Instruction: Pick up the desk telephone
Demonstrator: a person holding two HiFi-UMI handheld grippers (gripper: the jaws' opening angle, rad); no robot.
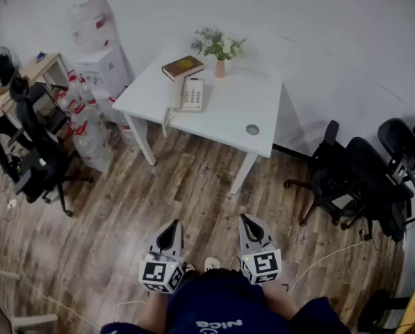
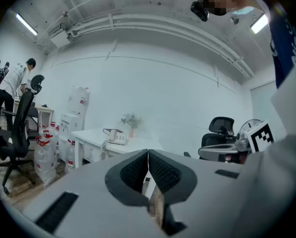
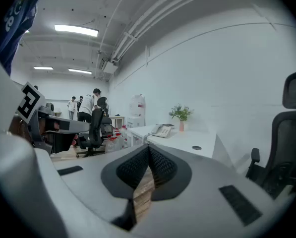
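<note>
The desk telephone (image 1: 191, 94) lies flat on the left half of the white table (image 1: 221, 120), its handset on the left side as the head view shows it, and it is well apart from you and from both grippers. Just behind it rests a brown book (image 1: 183, 67), and beside the book stands a small vase of greenery (image 1: 220, 53). A round cable port (image 1: 252, 129) sits near the table's right front corner. Water bottles (image 1: 89, 127) stand on the wooden floor (image 1: 193, 207) left of the table, and black office chairs (image 1: 360, 179) stand to its right. Your left gripper (image 1: 171, 229) and right gripper (image 1: 247, 223) are low in front of your body and point toward the table. Each has its jaws pressed together with nothing between them.
</note>
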